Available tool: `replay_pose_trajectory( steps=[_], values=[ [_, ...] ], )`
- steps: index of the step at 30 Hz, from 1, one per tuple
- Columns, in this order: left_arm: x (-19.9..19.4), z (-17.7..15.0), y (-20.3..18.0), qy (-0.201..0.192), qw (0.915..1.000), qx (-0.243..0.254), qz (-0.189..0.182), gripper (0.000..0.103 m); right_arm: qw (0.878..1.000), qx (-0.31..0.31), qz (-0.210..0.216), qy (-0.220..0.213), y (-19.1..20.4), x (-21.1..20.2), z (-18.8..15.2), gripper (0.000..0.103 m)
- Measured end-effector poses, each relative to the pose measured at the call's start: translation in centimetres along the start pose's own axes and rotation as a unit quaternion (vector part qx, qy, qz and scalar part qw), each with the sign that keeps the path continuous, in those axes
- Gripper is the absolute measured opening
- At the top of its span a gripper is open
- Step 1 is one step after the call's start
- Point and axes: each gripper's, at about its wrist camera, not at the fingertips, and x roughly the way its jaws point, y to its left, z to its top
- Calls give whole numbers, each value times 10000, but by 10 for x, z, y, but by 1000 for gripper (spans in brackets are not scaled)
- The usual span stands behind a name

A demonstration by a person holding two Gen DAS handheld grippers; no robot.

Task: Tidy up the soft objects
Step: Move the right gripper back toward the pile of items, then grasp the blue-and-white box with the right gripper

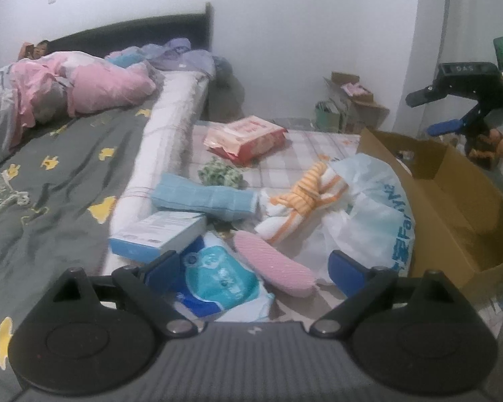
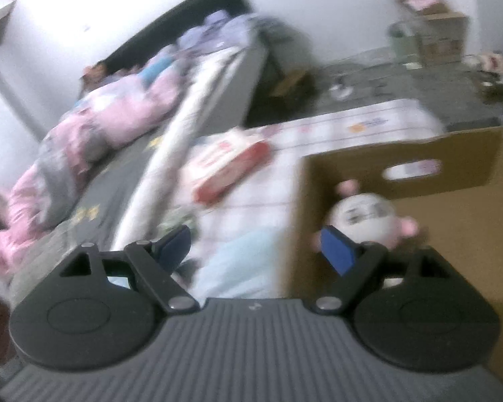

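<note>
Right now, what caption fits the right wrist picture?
Open right gripper above a cardboard box holding a white plush toy.

- the cardboard box [image 1: 452, 201] is plain brown card, matt, raw cut edges
- plastic bag [image 1: 372, 221] looks thin, crinkly, a bit shiny
- striped towel [image 1: 301, 197] is soft terry cloth, knotted
- blue cloth [image 1: 204, 197] has a waffle-ish weave
- pink pad [image 1: 273, 263] is finely ribbed, matt
- wipes pack [image 1: 246, 137] is glossy film
- plush toy [image 2: 362, 217] is fuzzy fabric
- left gripper [image 1: 255, 264] is matt black plastic, ribbed grey body

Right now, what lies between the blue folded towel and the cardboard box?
In the left wrist view: an orange-striped cloth and a white plastic bag lie between the towel and box.
</note>
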Motion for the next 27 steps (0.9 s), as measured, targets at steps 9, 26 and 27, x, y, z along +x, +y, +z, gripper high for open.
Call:
replay_pose_trajectory(
  steps=[9, 26, 27],
  values=[
    [-4, 4, 41, -138, 9988, 202, 425, 96, 9868, 82, 1146, 1140, 112, 51, -48, 70],
    [83, 42, 122, 896, 9948, 462, -175, 95, 9559, 611, 824, 2754, 211, 210, -89, 49],
    [86, 43, 125, 905, 9946, 468, -206, 95, 9543, 656, 761, 2813, 211, 215, -90, 49]
  ],
)
